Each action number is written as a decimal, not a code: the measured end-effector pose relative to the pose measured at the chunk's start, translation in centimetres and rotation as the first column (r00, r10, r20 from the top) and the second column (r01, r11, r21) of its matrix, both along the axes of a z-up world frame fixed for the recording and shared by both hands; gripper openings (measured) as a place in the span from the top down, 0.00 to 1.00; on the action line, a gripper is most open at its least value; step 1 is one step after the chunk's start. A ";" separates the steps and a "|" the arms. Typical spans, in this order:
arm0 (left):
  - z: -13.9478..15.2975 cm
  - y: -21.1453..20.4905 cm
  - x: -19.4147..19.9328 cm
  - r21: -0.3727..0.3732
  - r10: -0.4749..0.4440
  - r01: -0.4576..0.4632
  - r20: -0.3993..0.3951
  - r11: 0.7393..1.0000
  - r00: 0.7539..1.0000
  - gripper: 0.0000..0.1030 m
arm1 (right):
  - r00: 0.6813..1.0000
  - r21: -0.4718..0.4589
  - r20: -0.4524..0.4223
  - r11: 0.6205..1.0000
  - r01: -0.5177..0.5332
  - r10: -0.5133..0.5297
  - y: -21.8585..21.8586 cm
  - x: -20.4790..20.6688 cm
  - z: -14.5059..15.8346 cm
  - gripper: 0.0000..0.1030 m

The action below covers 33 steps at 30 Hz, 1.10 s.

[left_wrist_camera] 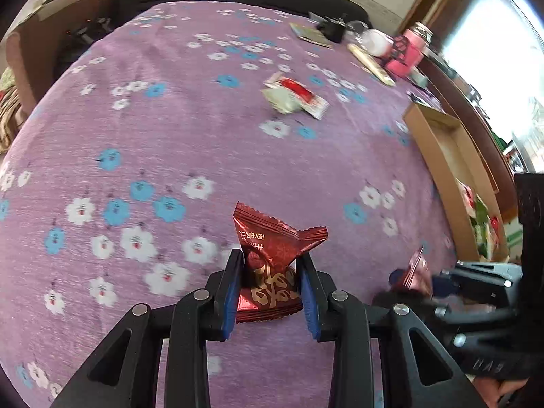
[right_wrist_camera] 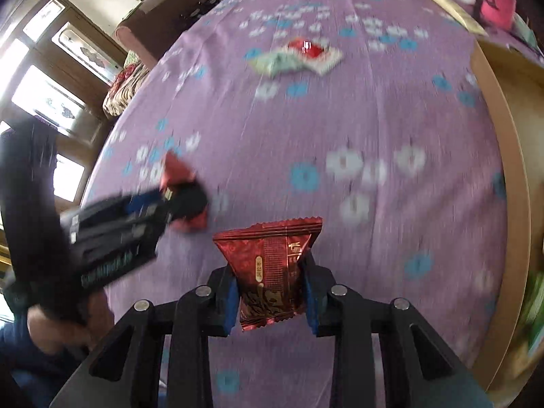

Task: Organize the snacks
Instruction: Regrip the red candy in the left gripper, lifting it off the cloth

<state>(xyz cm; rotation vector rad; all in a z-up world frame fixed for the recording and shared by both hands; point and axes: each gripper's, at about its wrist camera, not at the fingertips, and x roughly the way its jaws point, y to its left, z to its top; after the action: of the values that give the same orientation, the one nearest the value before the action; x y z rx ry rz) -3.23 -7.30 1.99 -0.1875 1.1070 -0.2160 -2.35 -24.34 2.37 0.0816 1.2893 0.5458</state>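
Observation:
My left gripper (left_wrist_camera: 270, 258) is shut on a dark red snack packet (left_wrist_camera: 272, 258) with gold print, held above the purple flowered tablecloth. My right gripper (right_wrist_camera: 270, 265) is shut on a similar dark red packet (right_wrist_camera: 272, 265). Each gripper shows in the other's view: the right one (left_wrist_camera: 416, 277) at the lower right with its packet, the left one (right_wrist_camera: 185, 192) at the left with its packet. A pale green packet (left_wrist_camera: 284, 100) and a red-and-white packet (left_wrist_camera: 302, 93) lie together farther out on the cloth; they also show in the right wrist view (right_wrist_camera: 299, 56).
An open cardboard box (left_wrist_camera: 442, 149) with several snacks inside stands at the table's right edge. A pink box (left_wrist_camera: 406, 52), a jar, a white container and a booklet (left_wrist_camera: 311, 32) sit at the far right corner. A sofa lies beyond the table.

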 end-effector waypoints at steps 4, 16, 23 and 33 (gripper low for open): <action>0.3 -1.7 -0.2 -0.005 -0.059 0.059 0.005 0.998 0.998 0.68 | 0.995 -0.004 -0.003 0.995 0.099 -0.099 -2.5 -0.7 0.5 0.71; 3.3 -6.2 -0.1 -0.005 -0.097 0.098 0.054 0.995 0.994 0.71 | 0.989 0.052 0.081 0.991 0.120 -0.124 -7.2 -1.5 3.6 0.71; 2.5 -6.8 -0.6 0.061 -0.054 0.054 0.006 0.997 0.999 0.40 | 0.985 0.085 0.128 0.991 0.103 -0.114 -10.0 -1.4 5.1 0.71; -0.1 -6.7 -0.6 0.180 -0.021 0.019 0.008 0.984 1.000 0.38 | 0.979 0.124 0.165 0.987 0.104 -0.123 -12.5 -1.7 6.8 0.71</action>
<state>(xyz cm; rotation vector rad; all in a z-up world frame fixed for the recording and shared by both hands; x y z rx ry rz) -3.82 -13.97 1.91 -0.0142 1.1128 -0.1336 -4.09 -36.83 9.13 0.1984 1.0773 0.5169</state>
